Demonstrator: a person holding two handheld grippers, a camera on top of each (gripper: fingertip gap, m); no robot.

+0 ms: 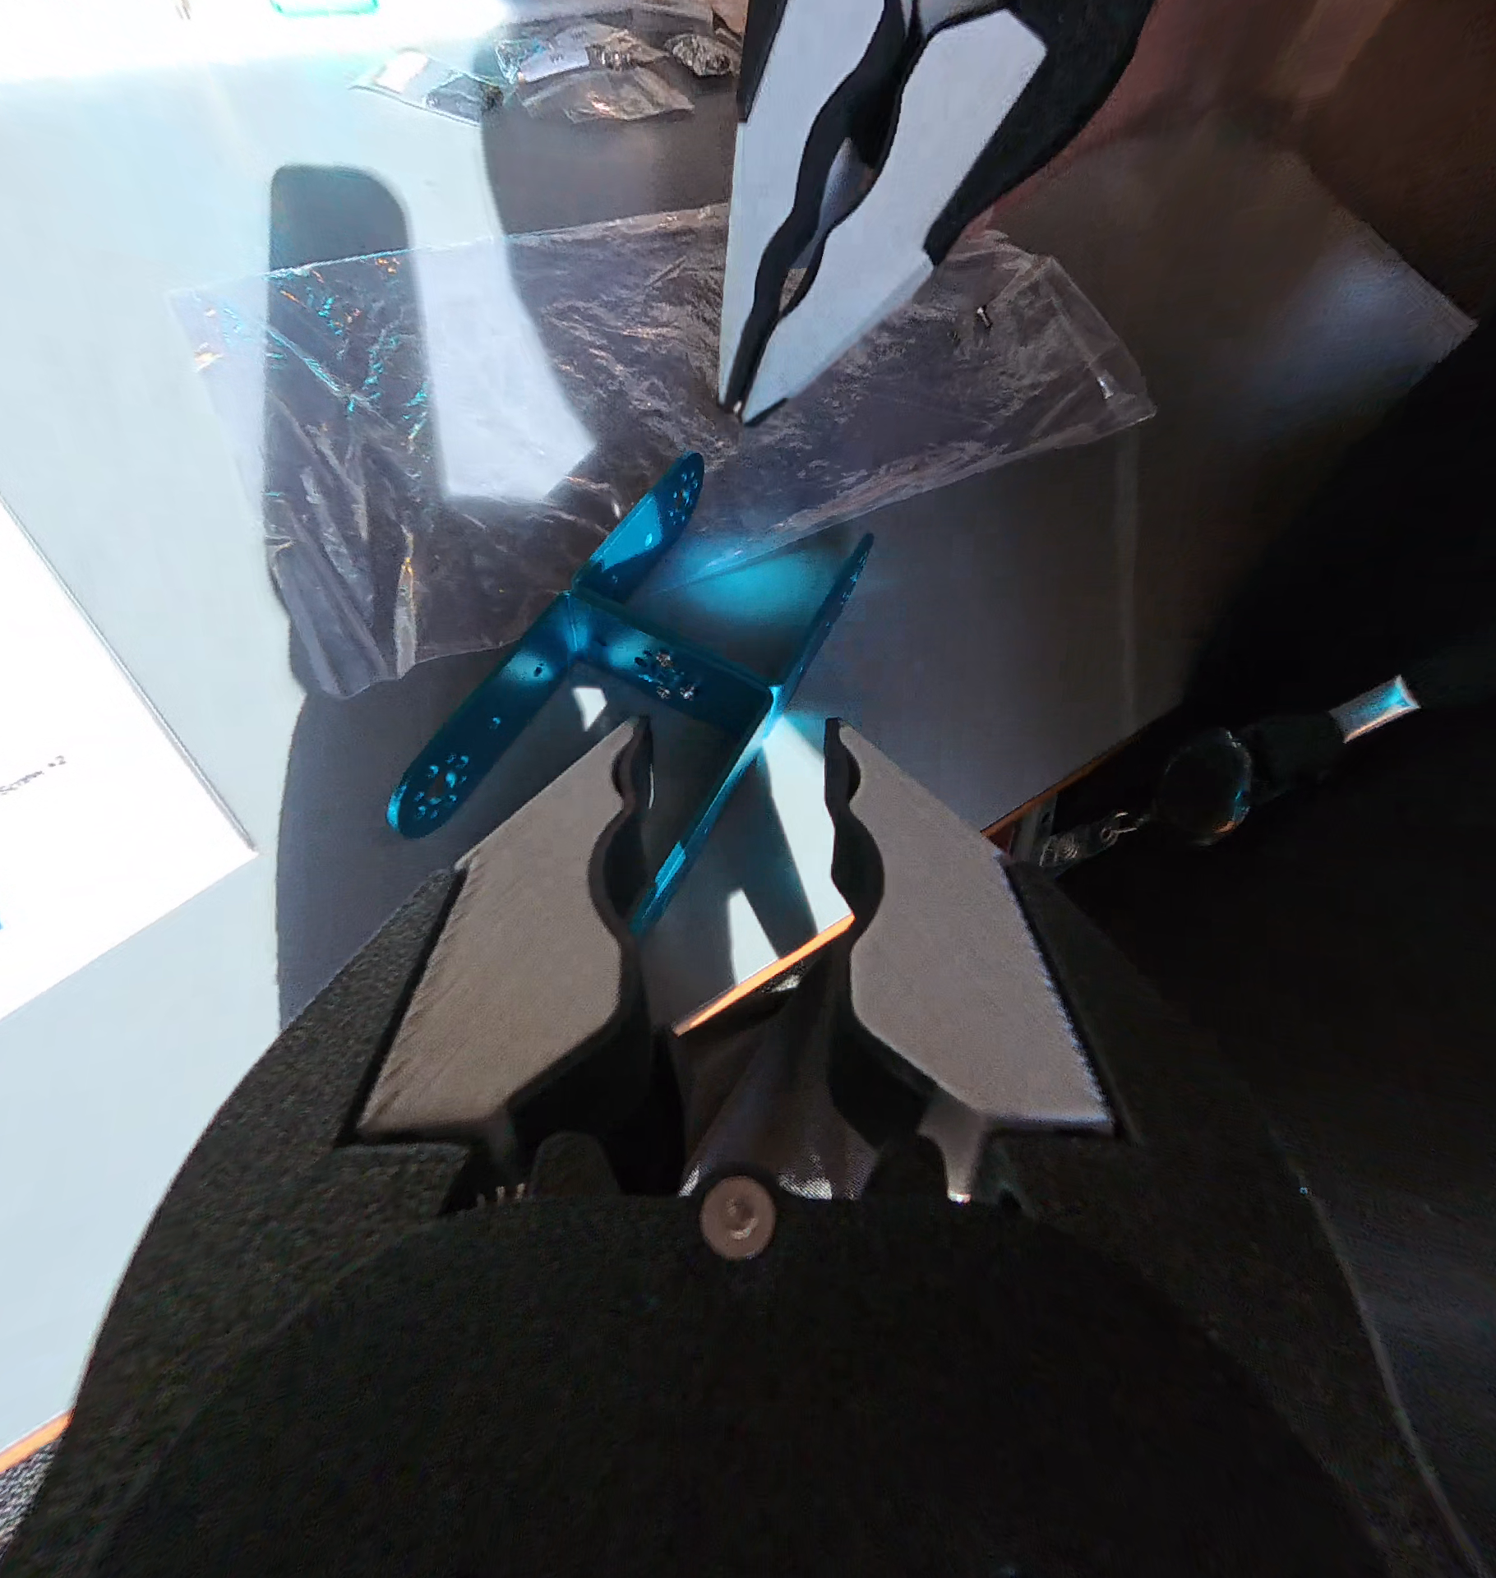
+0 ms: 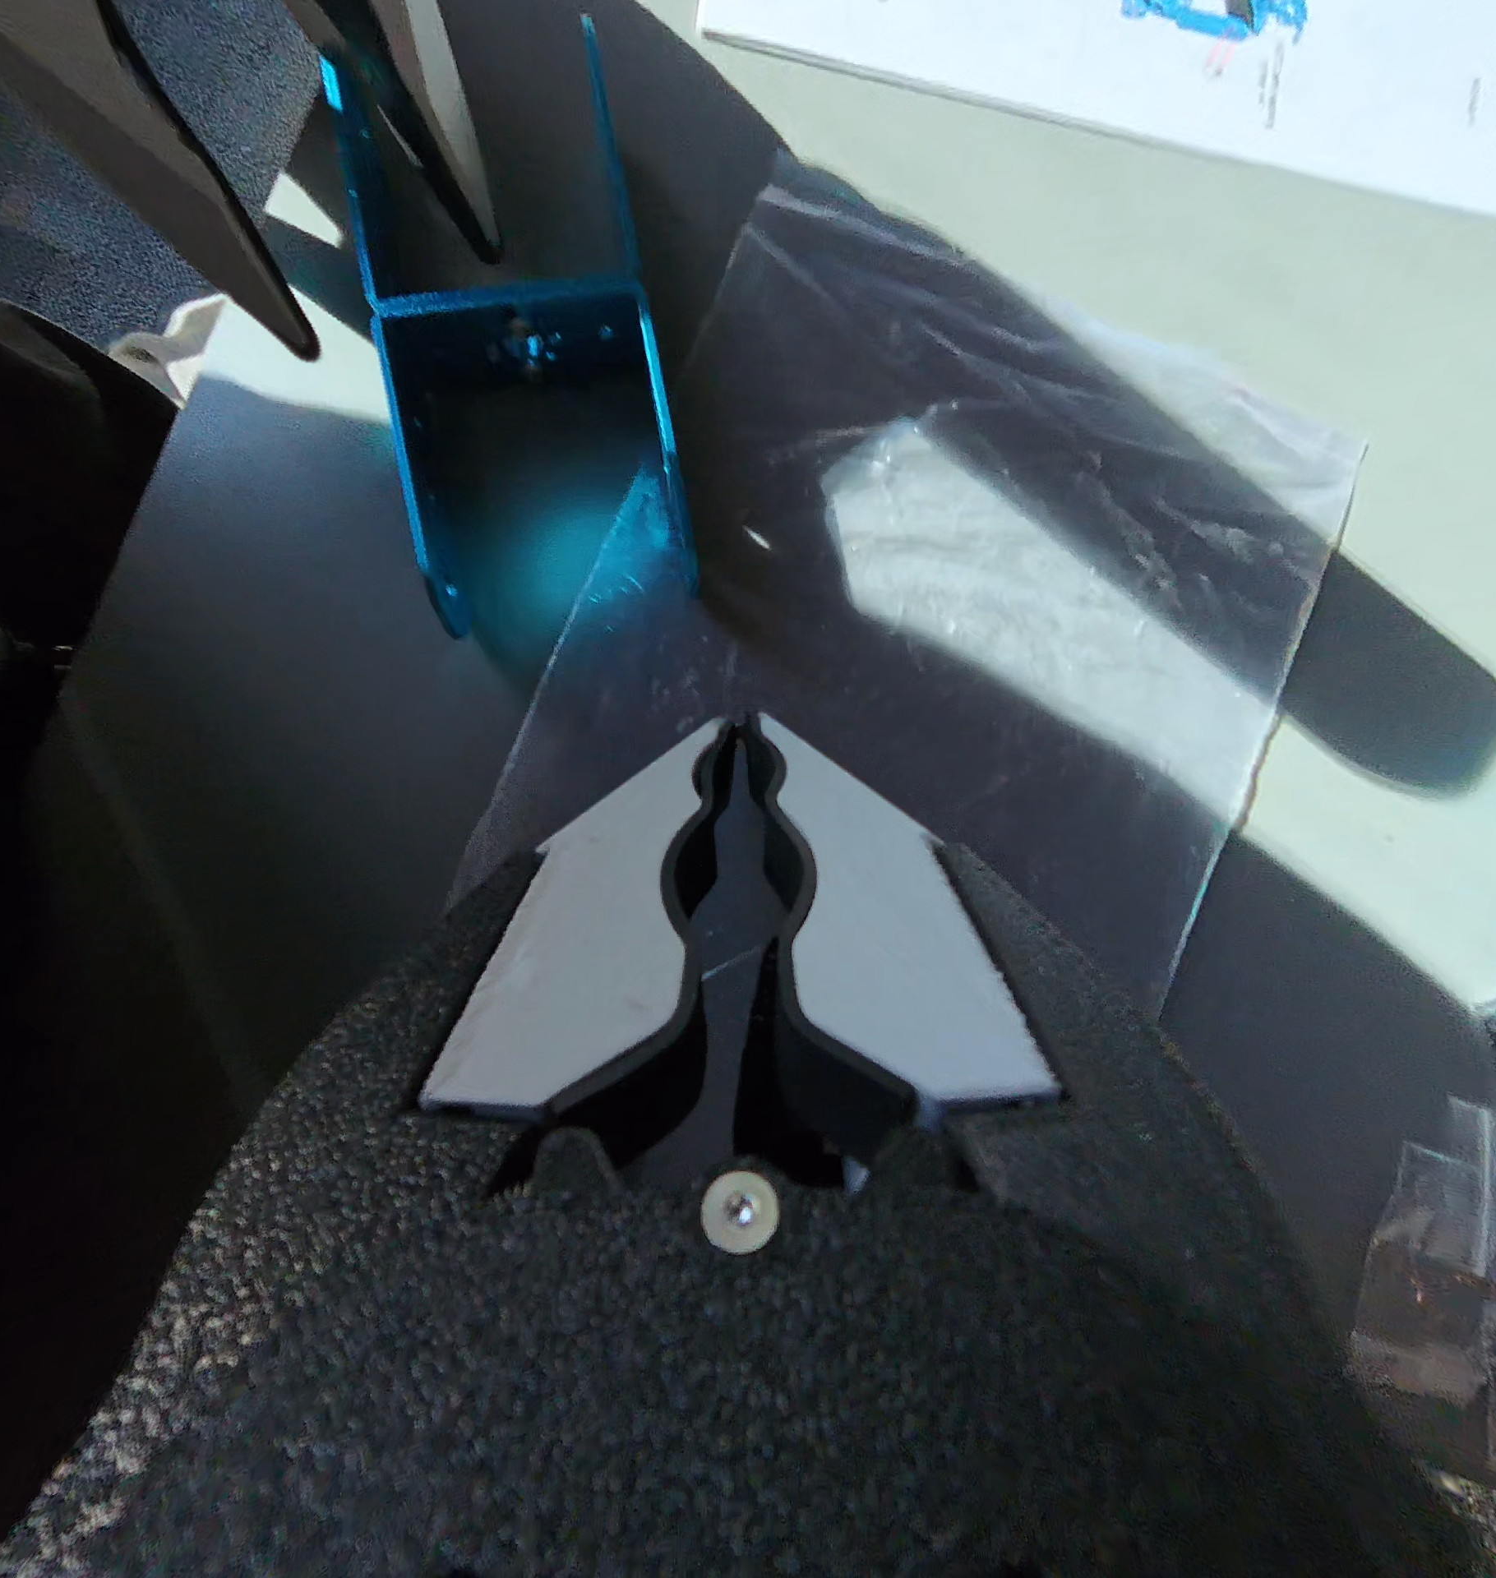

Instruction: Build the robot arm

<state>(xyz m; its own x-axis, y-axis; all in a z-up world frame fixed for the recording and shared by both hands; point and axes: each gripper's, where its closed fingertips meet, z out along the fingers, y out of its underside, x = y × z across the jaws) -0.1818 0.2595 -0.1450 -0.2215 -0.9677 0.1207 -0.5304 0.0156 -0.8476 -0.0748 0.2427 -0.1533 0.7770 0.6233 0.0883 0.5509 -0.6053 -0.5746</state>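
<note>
A blue metal bracket assembly (image 1: 642, 666), two U brackets joined back to back, lies on the white table; it also shows in the right wrist view (image 2: 514, 410). My left gripper (image 1: 736, 726) is open, and one near arm of the bracket (image 1: 693, 854) lies between its fingers without being clamped. My right gripper (image 2: 743, 726) is shut with its tips down on a clear plastic bag (image 2: 1026, 598) next to the bracket. I cannot tell whether it pinches the film. The right gripper (image 1: 740, 410) also shows in the left wrist view, standing on the bag (image 1: 557, 359).
A white printed sheet (image 1: 70, 768) lies to the left and also shows in the right wrist view (image 2: 1154, 68). Several small bags of hardware (image 1: 591, 77) lie at the back. The table's front edge (image 1: 779, 956) runs just under my left gripper. A lanyard reel (image 1: 1214, 768) hangs off it. The gap from one gripper's tips to the other's is roughly 12 cm.
</note>
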